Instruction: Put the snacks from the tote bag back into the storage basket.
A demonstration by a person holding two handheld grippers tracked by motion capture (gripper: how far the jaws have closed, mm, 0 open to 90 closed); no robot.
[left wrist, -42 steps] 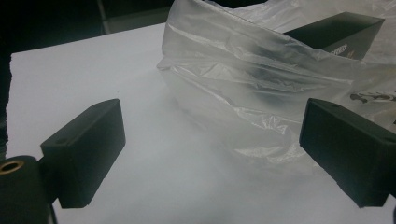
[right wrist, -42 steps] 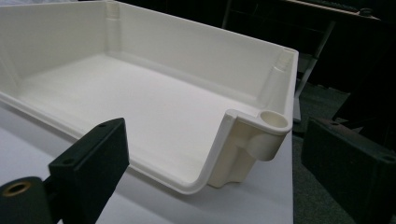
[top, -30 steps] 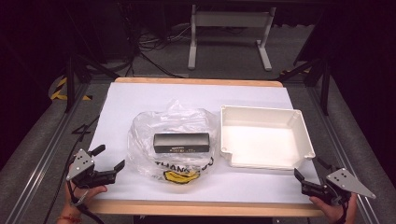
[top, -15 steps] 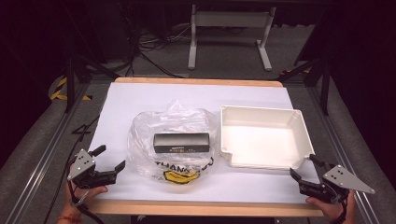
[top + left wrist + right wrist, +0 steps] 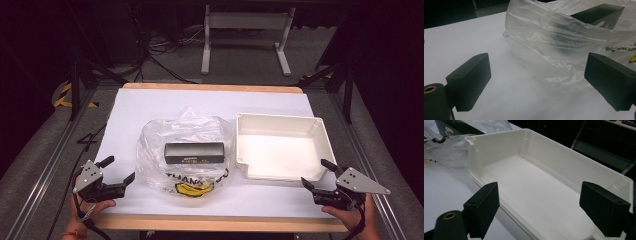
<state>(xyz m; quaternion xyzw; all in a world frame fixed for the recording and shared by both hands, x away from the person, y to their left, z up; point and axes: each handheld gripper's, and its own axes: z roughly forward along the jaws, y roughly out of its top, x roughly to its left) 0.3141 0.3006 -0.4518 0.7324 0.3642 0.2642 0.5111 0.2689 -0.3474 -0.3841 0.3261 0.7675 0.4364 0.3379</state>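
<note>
A clear plastic bag lies crumpled in the middle of the white table cover, with a black rectangular box lying flat inside it and a yellow-and-black print on the film toward the near edge. Just to its right, touching or nearly so, sits an empty white plastic tray. The left gripper rests low at the near left of the table, jaws spread with nothing between them, aimed at the bag's left flank. The right gripper hovers at the tray's near right corner; its jaws have just been closing a little yet stand apart — nothing is pinched, the tray floor showing between them in the right gripper view. The bag looks thin, soft and slippery, likely to stretch and slide rather than lift cleanly; the box seems stiff and fairly light, and may shift inside the film. A sound hold would be a bunched fold of film at the bag's edge — or, once the mouth is opened, the box's long flat sides. The tray is rigid; its rim would take a pinch well.
</note>
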